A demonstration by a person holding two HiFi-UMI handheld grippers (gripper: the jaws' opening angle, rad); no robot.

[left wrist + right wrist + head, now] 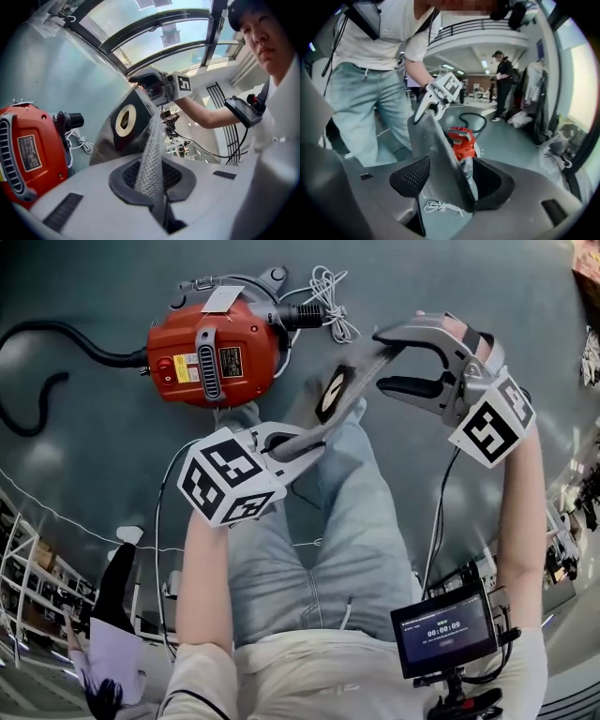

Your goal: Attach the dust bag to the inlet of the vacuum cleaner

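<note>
Two handheld grippers stretch a grey dust bag [354,381] taut in the air between them, above the person's jeans. The left gripper [302,442] has its jaws pressed together on a strip of the bag's mesh fabric at the lower end. The right gripper [386,358] has its jaws closed onto the bag's upper edge, and the fabric fills the gap between the pads. A black collar [330,395] on the bag shows its pale oval opening from above.

The red vacuum cleaner [216,352] stands on the floor [84,446], well apart from the bag. Its black inlet [300,315] juts out on the side nearest the bag, and a coiled white cord [330,296] lies just beside it. A black hose [47,338] curves away from the vacuum's opposite side. Bare floor lies between the vacuum and the person's legs.
</note>
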